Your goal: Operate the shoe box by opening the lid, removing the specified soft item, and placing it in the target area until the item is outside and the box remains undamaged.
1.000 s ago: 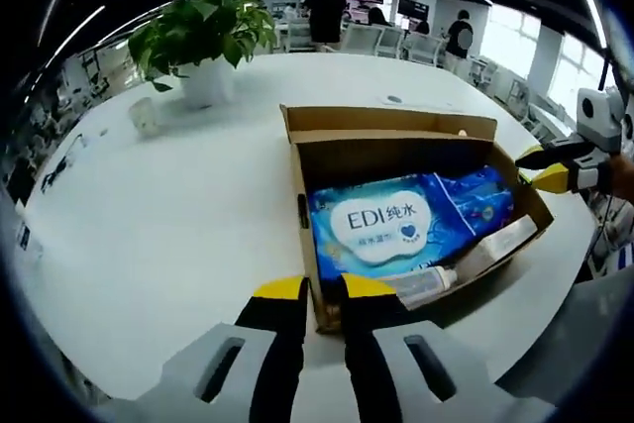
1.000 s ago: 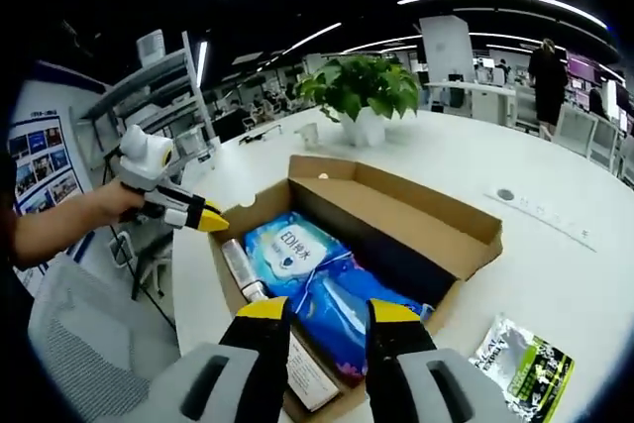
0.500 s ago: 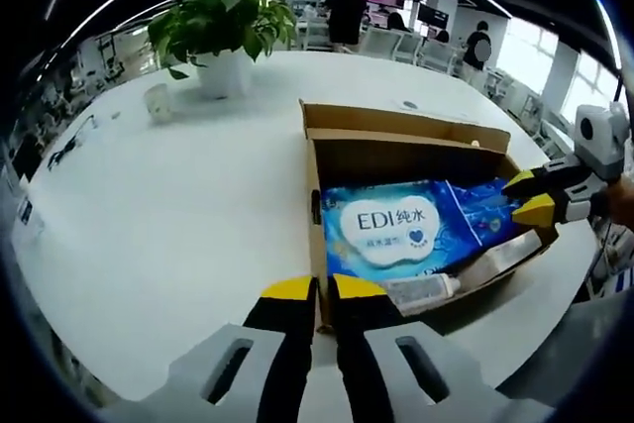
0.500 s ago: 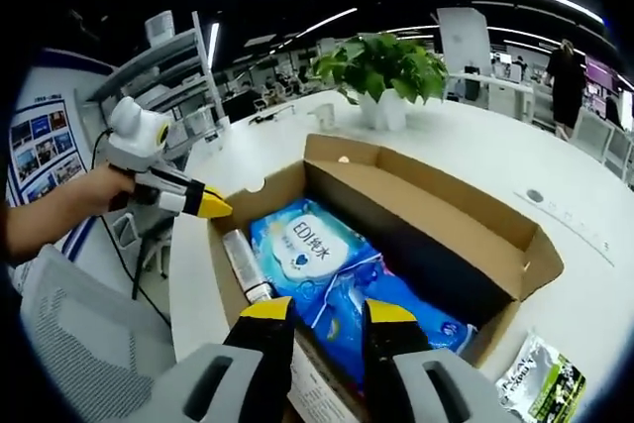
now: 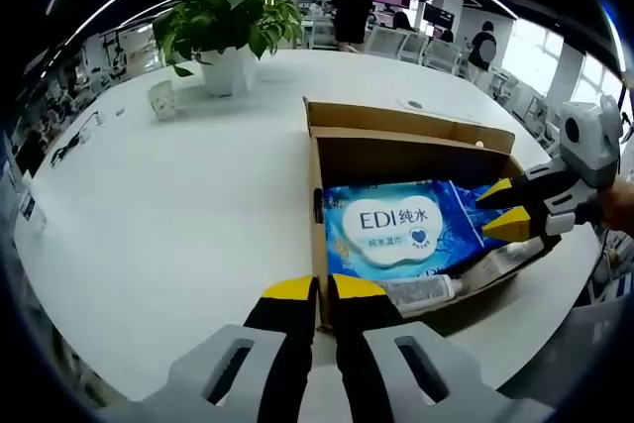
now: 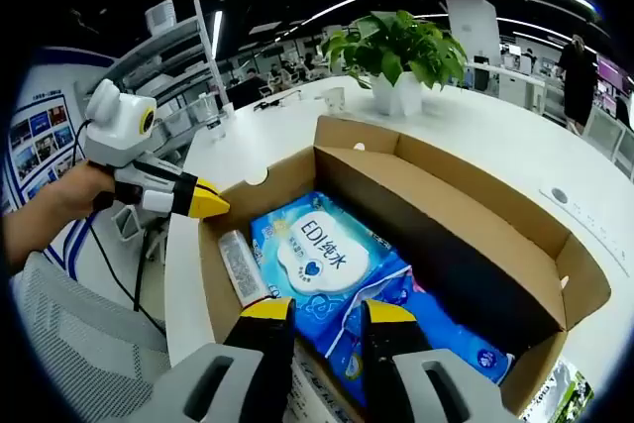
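The open shoe box (image 5: 396, 151) sits mid-frame on the white surface (image 5: 178, 195), the blue wipes pack (image 5: 391, 227) inside. My left gripper (image 5: 315, 289) has its jaws nearly closed, empty, at the box's near edge. My right gripper (image 6: 317, 312) hovers over the pack, jaws slightly apart, holding nothing.

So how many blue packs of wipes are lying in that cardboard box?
2. One labelled pack lies beside the small bottle; a second blue pack lies next to it, toward the box's far end. More could be hidden underneath.

text: "EDI 纯水" | on: blue wipes pack (image 5: 396, 225) (image 6: 322, 260) | where: frame centre, inside shoe box (image 5: 396, 126) | smaller print: unreadable
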Available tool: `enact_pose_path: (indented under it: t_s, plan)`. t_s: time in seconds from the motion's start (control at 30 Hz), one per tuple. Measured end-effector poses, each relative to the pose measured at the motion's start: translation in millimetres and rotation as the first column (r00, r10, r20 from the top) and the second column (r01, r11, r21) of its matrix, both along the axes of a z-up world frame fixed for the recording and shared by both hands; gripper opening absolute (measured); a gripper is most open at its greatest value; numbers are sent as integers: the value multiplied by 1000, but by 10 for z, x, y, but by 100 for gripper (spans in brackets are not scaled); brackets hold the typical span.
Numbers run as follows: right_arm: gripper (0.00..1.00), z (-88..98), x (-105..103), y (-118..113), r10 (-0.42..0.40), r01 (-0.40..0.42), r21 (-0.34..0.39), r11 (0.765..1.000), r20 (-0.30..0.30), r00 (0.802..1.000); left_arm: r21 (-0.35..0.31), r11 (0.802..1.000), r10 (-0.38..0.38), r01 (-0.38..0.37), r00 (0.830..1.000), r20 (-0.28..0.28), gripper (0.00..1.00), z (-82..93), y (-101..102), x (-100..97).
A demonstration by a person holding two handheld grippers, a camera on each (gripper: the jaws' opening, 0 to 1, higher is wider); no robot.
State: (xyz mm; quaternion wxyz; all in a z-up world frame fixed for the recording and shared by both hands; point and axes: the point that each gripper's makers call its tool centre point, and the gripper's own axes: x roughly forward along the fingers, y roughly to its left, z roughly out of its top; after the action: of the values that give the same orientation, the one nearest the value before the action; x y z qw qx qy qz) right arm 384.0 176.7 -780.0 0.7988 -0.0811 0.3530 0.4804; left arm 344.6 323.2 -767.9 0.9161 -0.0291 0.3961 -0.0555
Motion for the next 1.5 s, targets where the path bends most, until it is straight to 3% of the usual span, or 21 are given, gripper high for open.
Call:
enact_pose_path:
  t_s: [0.7, 0.9, 0.97, 1.1, 1.37, 1.5]
  plan:
    - [19, -250, 104, 151, -38, 34, -55, 998, -73, 997, -15, 1000, 20, -20, 1000, 0, 3, -14, 9, 13]
    - [1, -273, 212, 46, -73, 69, -102, 992, -43, 996, -15, 1000, 19, -19, 1000, 1, 3, -17, 6, 11]
    - [0, -257, 202, 36, -83, 77, -84, 993, -65, 994, -16, 1000, 20, -20, 1000, 1, 3, -17, 5, 10]
    - [0, -213, 192, 18, -81, 77, -74, 994, -54, 995, -20, 1000, 21, -21, 1000, 0, 3, -20, 7, 12]
    - [0, -61, 206, -46, -148, 148, -10, 989, -75, 986, -20, 1000, 20, -20, 1000, 0, 3, -23, 8, 13]
    - [0, 101, 247, -115, -169, 169, 21, 985, -34, 985, -21, 1000, 18, -18, 1000, -3, 4, -20, 8, 13]
